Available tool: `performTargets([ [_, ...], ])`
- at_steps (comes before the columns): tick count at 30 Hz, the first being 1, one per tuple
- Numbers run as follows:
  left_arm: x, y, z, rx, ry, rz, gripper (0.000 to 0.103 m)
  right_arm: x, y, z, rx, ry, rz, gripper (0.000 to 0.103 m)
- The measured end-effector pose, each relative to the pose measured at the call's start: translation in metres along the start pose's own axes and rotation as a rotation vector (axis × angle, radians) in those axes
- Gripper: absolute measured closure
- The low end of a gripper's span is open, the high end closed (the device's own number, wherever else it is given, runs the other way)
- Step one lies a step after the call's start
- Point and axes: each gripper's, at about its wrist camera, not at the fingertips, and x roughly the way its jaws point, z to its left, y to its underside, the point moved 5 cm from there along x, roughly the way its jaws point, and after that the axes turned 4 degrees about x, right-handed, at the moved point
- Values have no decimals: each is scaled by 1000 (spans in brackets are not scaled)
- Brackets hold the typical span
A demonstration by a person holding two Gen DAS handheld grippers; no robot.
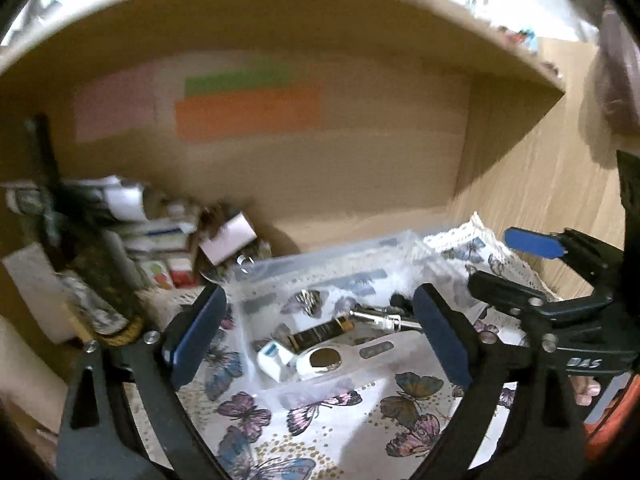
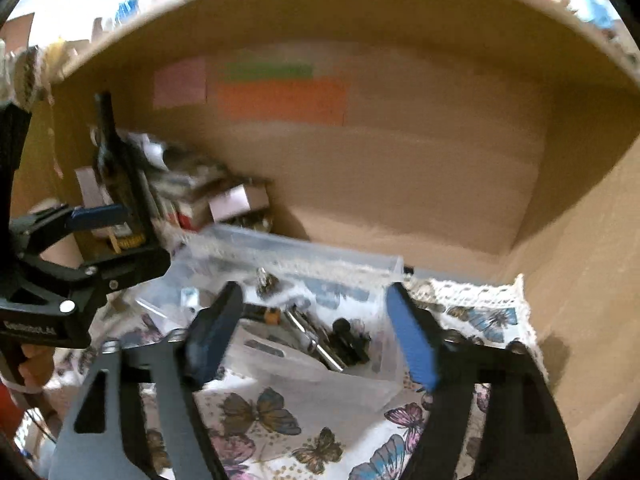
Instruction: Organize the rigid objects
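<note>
Both claws, the left claw (image 1: 320, 332) and right claw (image 2: 312, 336), hover spread apart and empty over the clear plastic bin (image 1: 332, 256) on the butterfly-cloth shelf (metal tools inside), so the next pick likely needs a careful descent.

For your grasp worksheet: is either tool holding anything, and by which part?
Nothing is held. The left tool and right tool are both open above the clear bin.

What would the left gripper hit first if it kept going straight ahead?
Probably the clear plastic bin: the open left gripper points into it, toward the metal tool inside. Depth is unclear.
</note>
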Motion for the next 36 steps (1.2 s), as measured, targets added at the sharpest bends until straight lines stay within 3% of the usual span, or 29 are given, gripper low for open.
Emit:
performTargets([
  [8,-62,3,-3,-12,-18,-134,0,-62,-2,4,49,-5,-150,1],
  [20,-108,15,-15,-7,-25,-211,0,-100,10,18,42,-9,-237,0],
  [36,-117,20,-17,-8,-35,-226,0,-112,12,27,41,-14,-263,0],
])
